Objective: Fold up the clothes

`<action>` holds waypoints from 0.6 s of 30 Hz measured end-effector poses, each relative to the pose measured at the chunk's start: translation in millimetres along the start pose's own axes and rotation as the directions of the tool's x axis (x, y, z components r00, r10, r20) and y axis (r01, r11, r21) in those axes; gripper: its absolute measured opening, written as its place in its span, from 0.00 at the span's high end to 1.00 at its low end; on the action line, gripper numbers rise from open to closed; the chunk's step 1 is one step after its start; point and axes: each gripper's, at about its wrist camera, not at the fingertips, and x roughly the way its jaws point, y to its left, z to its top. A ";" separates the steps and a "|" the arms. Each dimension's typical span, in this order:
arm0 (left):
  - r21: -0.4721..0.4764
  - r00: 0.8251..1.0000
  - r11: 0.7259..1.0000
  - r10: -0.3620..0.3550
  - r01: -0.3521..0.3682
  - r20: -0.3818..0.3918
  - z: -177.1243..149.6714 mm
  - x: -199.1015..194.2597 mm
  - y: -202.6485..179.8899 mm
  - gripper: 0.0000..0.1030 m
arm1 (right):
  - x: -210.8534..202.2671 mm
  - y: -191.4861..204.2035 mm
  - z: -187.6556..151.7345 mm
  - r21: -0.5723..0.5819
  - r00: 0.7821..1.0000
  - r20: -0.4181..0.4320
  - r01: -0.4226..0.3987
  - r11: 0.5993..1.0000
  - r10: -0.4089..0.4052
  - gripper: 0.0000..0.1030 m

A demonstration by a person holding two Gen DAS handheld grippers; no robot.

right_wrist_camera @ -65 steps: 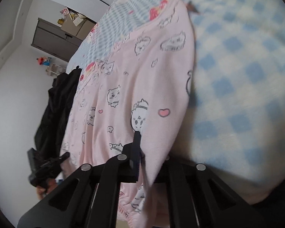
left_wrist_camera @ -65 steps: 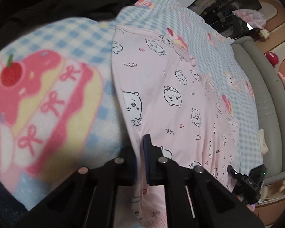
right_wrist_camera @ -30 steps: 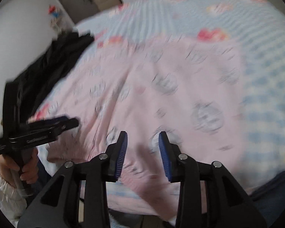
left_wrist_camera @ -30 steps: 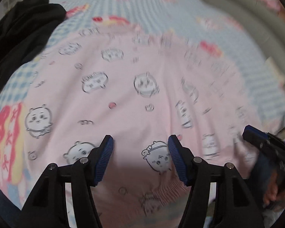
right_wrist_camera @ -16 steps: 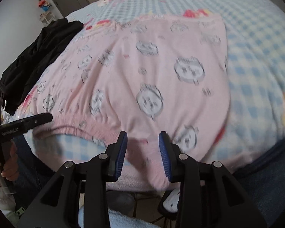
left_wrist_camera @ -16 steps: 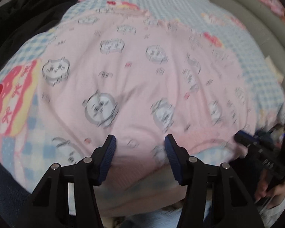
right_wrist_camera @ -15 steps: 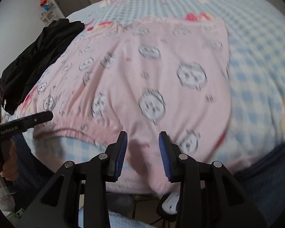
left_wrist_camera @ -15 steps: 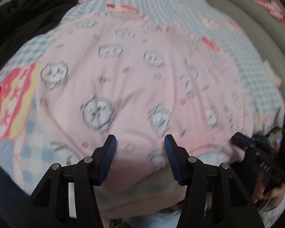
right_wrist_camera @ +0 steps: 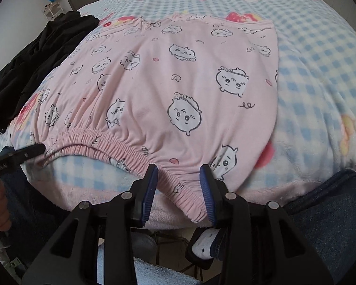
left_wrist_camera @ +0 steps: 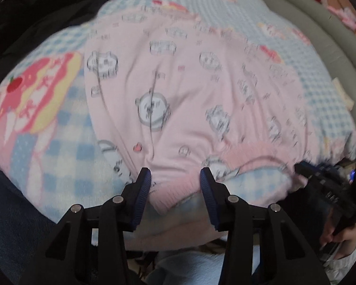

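Pink pyjama trousers [right_wrist_camera: 178,76] printed with small white cartoon animals lie spread on a blue-checked blanket, elastic waistband [right_wrist_camera: 121,149] toward me. My right gripper [right_wrist_camera: 179,178] is open, its blue-padded fingers either side of the waistband's right end, which droops over the bed edge. In the left wrist view the same trousers [left_wrist_camera: 189,99] fill the middle, blurred. My left gripper [left_wrist_camera: 175,180] is open over the waistband's left end [left_wrist_camera: 175,190]. Each gripper shows in the other's view: the right one [left_wrist_camera: 325,190] and the left one [right_wrist_camera: 14,159].
A black garment [right_wrist_camera: 35,54] lies heaped on the bed's left side, also black garment [left_wrist_camera: 35,7] at upper left. The blue-checked blanket [right_wrist_camera: 320,71] covers the bed. A grey padded bed edge [left_wrist_camera: 320,35] runs along the right. A person's denim-clad legs [right_wrist_camera: 332,225] stand against the bed.
Both grippers were shut on the trousers' cloth 2.2 s ago and have opened. They have drawn back toward the near bed edge, so the waistband now lies between their fingers.
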 end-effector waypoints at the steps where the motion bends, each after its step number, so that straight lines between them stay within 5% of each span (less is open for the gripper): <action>1: -0.008 1.000 1.000 -0.004 0.004 0.002 0.6 -0.6 1.6 0.57 | -0.3 0.1 -0.3 0.001 1.000 0.001 0.000 1.000 0.000 0.63; 18: -0.037 1.000 0.999 0.002 -0.001 0.021 4.4 -10.2 10.6 0.54 | 2.7 0.3 6.3 0.005 1.000 0.022 0.010 1.000 -0.010 0.60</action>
